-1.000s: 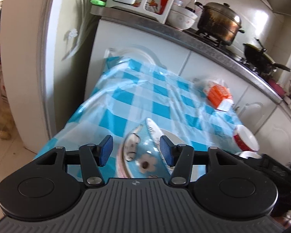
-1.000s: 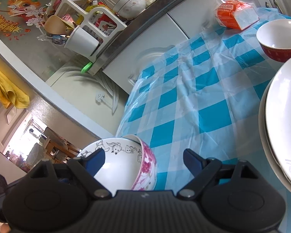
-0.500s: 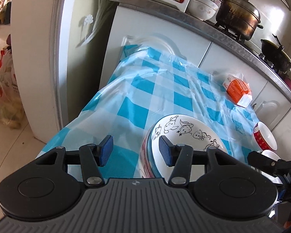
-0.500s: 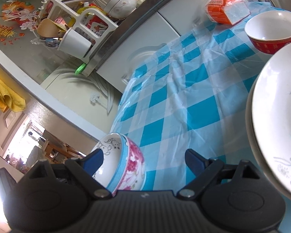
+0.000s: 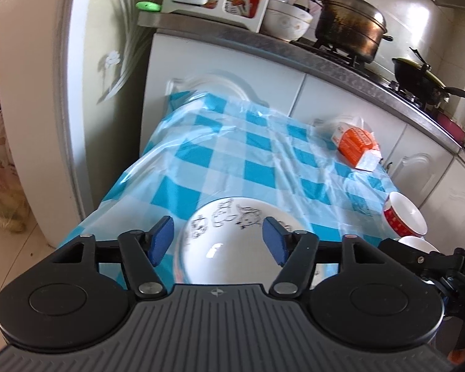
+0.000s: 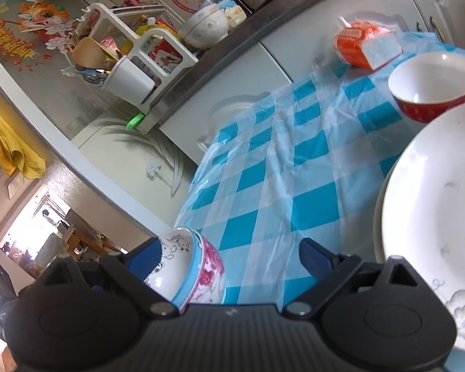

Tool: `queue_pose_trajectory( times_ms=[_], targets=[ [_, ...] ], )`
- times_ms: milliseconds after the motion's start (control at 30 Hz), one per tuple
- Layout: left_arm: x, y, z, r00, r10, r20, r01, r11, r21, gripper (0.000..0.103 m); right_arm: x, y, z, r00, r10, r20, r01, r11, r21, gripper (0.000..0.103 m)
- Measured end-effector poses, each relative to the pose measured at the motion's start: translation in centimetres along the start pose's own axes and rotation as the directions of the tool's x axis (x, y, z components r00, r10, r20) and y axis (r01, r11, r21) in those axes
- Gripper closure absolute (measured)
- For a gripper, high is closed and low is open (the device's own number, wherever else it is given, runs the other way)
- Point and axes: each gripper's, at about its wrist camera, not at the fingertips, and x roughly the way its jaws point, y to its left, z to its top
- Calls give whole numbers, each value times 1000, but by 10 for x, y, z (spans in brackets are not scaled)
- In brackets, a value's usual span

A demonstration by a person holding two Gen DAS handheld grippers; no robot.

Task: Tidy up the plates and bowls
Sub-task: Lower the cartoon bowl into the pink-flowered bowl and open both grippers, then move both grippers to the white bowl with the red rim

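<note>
1. Two grippers are mine: the left gripper [image 5: 218, 241] hangs over the near end of the checked tablecloth [image 5: 254, 170], and the right gripper [image 6: 229, 255] hangs over the same cloth beside it.
2. My left jaws have just been opening and now stand wide; the cartoon bowl [image 5: 232, 241] sits between the blue pads [image 5: 162, 238], and neither pad presses on it.
3. That cartoon bowl rests on the tablecloth at its near edge, nested inside a blue bowl [image 6: 193, 266], which sits in a pink flowered bowl [image 6: 210, 276].
4. My right jaws have just been opening too and are spread very wide; only bare tablecloth lies between them, and they grip nothing.
5. From the right wrist, the nested bowls sit just behind my right gripper's left finger [image 6: 145, 254], at the tablecloth's near corner.
6. A stack of white plates [image 6: 434, 223] lies on the tablecloth's right side, close to my right gripper; I cannot tell how many plates are in it.
7. A red bowl [image 6: 434, 83] with a white inside stands on the tablecloth beyond the plates.
8. An orange packet [image 5: 356, 145] lies at the far right of the tablecloth, against the white cabinets [image 5: 223, 65].
9. Past the tablecloth, a dark pot [image 5: 350, 28] and a white bowl [image 5: 286, 21] stand on the counter above the cabinets.
</note>
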Motion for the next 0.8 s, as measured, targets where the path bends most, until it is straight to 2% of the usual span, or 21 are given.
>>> queue_pose_trajectory(
  times_ms=[100,233,533,800],
  targets=[
    [-2,-8,1,1000,-9,8,9,1000,23,12,-7,-3,3,1000,14,21,-14,1000,4,4],
    [-1,-17,1,1000,-28,9,28,999,40,4,-17,-7,8,998,15,55,-16,1000,14,3],
    [6,-49,3,997,-76,-14,77,994,81,0,-42,-27,24,991,-28,128,22,999,48,1],
    [23,-86,-1,989,-136,-56,141,983,118,0,-70,-57,42,974,-96,204,77,992,100,1]
  ],
)
